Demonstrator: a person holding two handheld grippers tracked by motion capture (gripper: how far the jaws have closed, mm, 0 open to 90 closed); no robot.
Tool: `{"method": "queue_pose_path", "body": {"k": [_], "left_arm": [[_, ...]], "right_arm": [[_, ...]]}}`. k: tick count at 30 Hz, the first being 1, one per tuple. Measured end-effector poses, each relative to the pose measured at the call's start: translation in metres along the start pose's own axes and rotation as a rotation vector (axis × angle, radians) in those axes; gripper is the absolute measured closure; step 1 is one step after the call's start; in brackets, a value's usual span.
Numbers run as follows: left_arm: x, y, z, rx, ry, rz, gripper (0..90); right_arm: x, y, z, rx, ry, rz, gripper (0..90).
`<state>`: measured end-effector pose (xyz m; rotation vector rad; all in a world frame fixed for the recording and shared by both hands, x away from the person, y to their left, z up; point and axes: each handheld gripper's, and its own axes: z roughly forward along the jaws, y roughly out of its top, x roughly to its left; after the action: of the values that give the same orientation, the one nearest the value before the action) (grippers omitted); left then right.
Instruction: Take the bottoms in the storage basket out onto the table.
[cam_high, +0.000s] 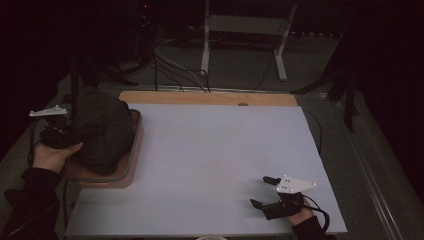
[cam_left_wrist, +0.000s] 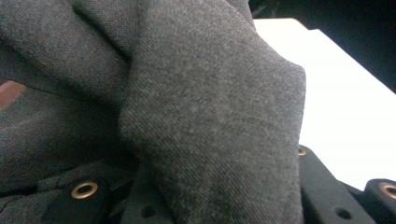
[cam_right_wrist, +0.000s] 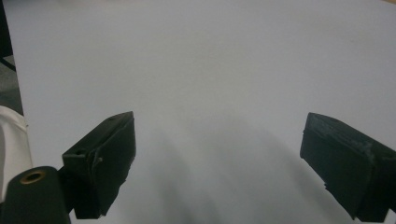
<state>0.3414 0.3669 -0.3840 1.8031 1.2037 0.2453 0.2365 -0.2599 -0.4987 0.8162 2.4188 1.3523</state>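
— So where was the dark grey garment (cam_high: 102, 131)?
— Bunched in the brown tray (cam_high: 131, 165) at the tabletop's (cam_high: 210, 150) left edge, no clear long axis; left hand-held gripper (cam_left_wrist: 219, 205) clamped its fold, right hand-held gripper (cam_high: 264, 191) gaped wide.

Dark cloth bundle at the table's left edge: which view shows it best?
The high view: the whole dark cloth bundle shows heaped on a brown tray, beside the left gripper. The left gripper view gives only close-up grey weave, lying across its jaws. The right gripper view faces bare tabletop.

Cloth (cam_high: 102, 131) in tray (cam_high: 129, 172), table's (cam_high: 215, 150) left
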Motion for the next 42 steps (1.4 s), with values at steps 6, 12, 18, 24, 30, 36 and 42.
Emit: {"method": "queue_pose_path", "body": {"k": [6,12,18,24,30,36,42], "left_arm": [[-0.002,0.006,-0.011,-0.030,0.004,0.002,72.0],[-0.004,0.011,-0.022,-0.054,-0.002,0.004,72.0],[-0.008,0.019,-0.036,-0.087,-0.012,0.008,72.0],[-0.014,0.026,-0.046,-0.114,-0.026,0.018,72.0],[-0.022,0.034,-0.051,-0.131,-0.046,0.032,72.0],[-0.029,0.042,-0.054,-0.164,-0.089,0.040,72.0],[-0.039,0.051,-0.053,-0.188,-0.124,0.049,72.0]], "right_arm": [[0.000,0.000,-0.001,0.001,-0.001,0.001,10.5],[0.000,0.000,-0.001,-0.002,-0.004,0.002,10.5],[0.000,0.000,-0.001,-0.004,-0.005,0.002,10.5],[0.000,0.000,-0.001,-0.003,-0.005,0.004,10.5],[0.000,0.000,-0.001,-0.007,-0.005,0.005,10.5],[0.000,0.000,-0.001,-0.010,-0.005,0.003,10.5],[0.000,0.001,-0.001,-0.013,-0.005,0.003,10.5]]}}
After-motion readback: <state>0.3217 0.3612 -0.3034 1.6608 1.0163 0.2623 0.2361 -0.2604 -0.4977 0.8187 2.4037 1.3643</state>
